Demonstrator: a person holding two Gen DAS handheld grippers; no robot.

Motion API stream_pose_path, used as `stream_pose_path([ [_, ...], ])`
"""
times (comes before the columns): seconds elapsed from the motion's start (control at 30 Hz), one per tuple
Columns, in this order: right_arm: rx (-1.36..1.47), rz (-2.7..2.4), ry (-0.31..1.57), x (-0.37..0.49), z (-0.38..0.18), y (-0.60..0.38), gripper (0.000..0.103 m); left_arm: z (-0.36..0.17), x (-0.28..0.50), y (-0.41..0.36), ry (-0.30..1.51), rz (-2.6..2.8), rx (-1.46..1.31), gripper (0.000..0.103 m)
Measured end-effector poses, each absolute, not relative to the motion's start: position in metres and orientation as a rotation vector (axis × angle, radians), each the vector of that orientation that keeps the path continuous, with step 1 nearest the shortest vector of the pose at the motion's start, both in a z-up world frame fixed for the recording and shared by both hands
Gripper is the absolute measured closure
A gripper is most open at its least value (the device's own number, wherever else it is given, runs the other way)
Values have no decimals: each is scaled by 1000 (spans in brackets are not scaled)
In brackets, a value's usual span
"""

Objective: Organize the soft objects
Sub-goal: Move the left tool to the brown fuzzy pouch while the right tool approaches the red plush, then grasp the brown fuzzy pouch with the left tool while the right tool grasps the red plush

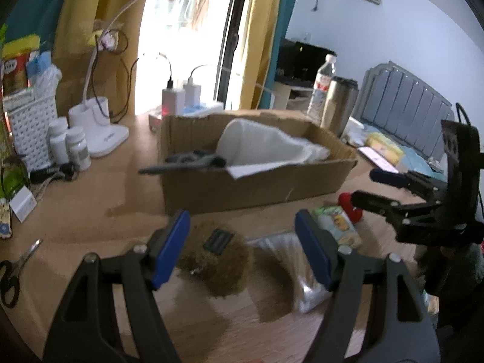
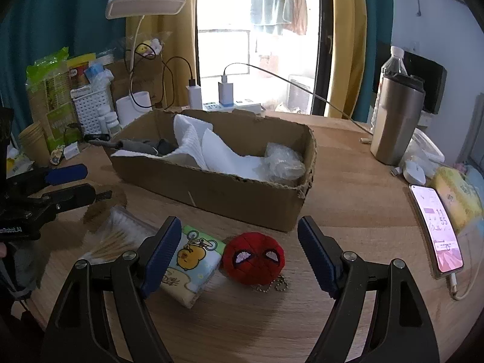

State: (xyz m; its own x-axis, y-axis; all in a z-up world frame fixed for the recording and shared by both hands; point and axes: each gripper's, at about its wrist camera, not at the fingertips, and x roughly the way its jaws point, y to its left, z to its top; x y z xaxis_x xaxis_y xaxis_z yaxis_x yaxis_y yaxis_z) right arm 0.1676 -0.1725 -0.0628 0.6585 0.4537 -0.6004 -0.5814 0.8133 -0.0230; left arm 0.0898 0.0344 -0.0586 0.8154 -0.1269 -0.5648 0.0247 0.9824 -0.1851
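Cardboard box holds white cloth, a grey item and crumpled plastic. Both the left gripper and right gripper are spread, holding nothing.

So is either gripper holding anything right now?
No. The left gripper is open above the brown plush; the right gripper is open, empty.

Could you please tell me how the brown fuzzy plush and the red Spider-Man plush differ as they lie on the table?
The brown fuzzy plush is shaggy, with a dark tag on top; the red Spider-Man plush has an embroidered face and a bead chain. The brown one lies between the open left gripper fingers, the red one between the open right gripper fingers. Both are round and outside the cardboard box.
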Motion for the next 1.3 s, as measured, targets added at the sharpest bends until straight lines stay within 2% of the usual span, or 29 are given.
stream_pose_path([
  [0.77,-160,525,784,199,-85,-186,22,-96,121,43,891,-41,-133,29],
  [0.97,-143,531,808,202,-88,-187,22,-97,128,38,901,-34,-86,29],
  [1.23,-134,571,814,198,-89,-186,39,-97,131,39,901,-28,-80,30],
  [1.3,-129,580,815,198,-89,-186,44,-97,130,39,897,-39,-89,34],
])
